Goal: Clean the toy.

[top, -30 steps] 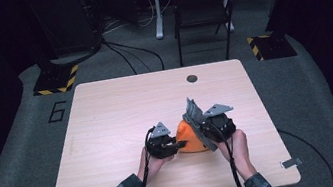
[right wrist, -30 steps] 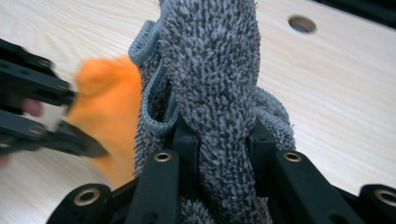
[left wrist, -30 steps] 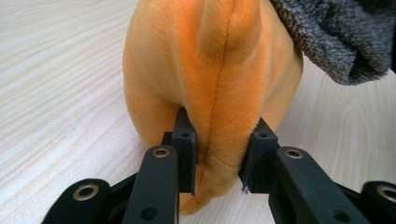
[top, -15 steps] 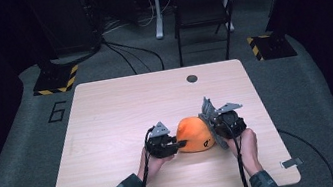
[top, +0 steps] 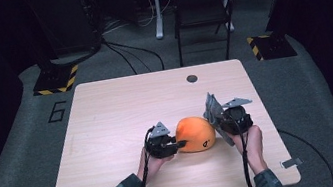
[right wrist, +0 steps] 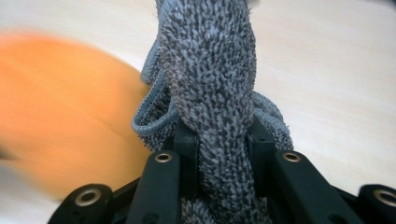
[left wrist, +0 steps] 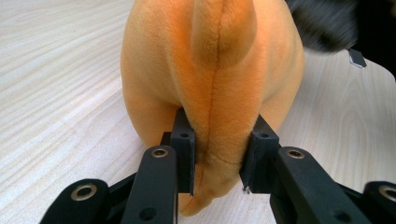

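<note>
An orange plush toy [top: 194,133] lies on the wooden table [top: 121,110], near its front middle. My left gripper [top: 176,144] is shut on a seam flap at the toy's left end; in the left gripper view the orange plush toy [left wrist: 212,70] bulges out beyond the black pads [left wrist: 183,154], which pinch that flap. My right gripper [top: 220,126] sits just right of the toy, shut on a bunched grey cloth [top: 213,109] that sticks up and away from it. The right gripper view has the grey cloth [right wrist: 212,88] squeezed between the jaws, with the orange plush toy [right wrist: 60,112] blurred at the left.
A small dark round disc [top: 192,78] lies near the table's far edge. A black chair [top: 201,7] stands beyond the table, and cables run over the grey floor. Metal brackets [top: 292,162] sit at the front corners. A person's forearms come in from the bottom.
The right gripper has moved to the right with the grey cloth, off the top of the orange toy to just beside it. The left gripper has stayed put on the toy.
</note>
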The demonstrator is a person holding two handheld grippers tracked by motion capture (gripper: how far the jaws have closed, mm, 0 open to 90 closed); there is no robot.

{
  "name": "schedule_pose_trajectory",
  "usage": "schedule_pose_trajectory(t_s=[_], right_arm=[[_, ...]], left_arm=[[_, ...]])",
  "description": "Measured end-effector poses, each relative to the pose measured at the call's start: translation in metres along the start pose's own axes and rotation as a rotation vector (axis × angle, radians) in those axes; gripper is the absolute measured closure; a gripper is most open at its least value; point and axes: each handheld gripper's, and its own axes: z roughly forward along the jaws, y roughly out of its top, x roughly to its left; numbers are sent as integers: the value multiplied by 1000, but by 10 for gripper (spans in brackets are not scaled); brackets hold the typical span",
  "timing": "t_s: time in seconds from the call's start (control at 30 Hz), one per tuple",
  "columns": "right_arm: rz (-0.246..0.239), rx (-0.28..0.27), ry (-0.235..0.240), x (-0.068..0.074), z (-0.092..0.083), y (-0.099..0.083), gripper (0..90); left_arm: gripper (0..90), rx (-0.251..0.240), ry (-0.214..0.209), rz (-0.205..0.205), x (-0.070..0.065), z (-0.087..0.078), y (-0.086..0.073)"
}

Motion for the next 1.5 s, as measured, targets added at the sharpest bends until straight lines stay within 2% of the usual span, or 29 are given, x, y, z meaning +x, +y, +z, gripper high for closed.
schedule_pose_trajectory(t_s=[0.07, 0.2, 0.27, 0.3, 0.37, 0.4, 0.47, 0.5, 0.53, 0.6, 0.8, 0.9, 1.03, 1.17, 1.33, 1.5], right_arm=[[-21, -59, 42, 14, -14, 10, 720], [-99, -116, 131, 49, -26, 20, 719], [-127, -116, 155, 65, -25, 21, 719], [-145, -110, 155, 71, -22, 21, 718], [-155, -80, 147, 77, -13, 18, 718], [-162, -65, 145, 77, -8, 16, 719], [-174, -59, 103, 76, -2, 13, 719], [-182, -60, 97, 74, 0, 12, 720], [-166, -53, 100, 72, 0, 11, 720], [-186, -49, 59, 69, 0, 10, 719], [-149, -32, 37, 53, 3, 5, 719], [-143, -16, -1, 45, 6, 3, 719], [-87, 17, -14, 32, 12, -3, 719], [-77, 36, -10, 26, 15, -5, 720], [-60, 52, -28, 17, 20, -9, 720], [-49, 93, -57, 6, 30, -17, 720]], left_arm=[[702, 3, -2, 1, -1, 0, 0], [702, 4, 0, 5, 0, 0, 0], [702, 2, 5, 10, -1, 0, 0], [702, -8, 4, 0, -2, 1, 0], [702, 14, -5, 12, -1, -1, 0], [702, 6, -1, 3, -2, 0, 0], [699, 4, 3, -1, -1, 1, 0], [699, 6, 0, -2, -1, 1, 0], [699, 5, -1, -4, -2, 1, 0], [699, 3, -3, -5, -1, 1, 0], [699, 6, 0, 2, -1, 1, 0], [699, 4, -1, 1, -1, 1, 0], [699, 4, -4, 10, -1, 1, 0], [699, -1, 0, 11, -1, 2, 0], [698, -3, -1, 10, -1, 2, 0], [698, -6, -1, 6, -1, 2, 0]])
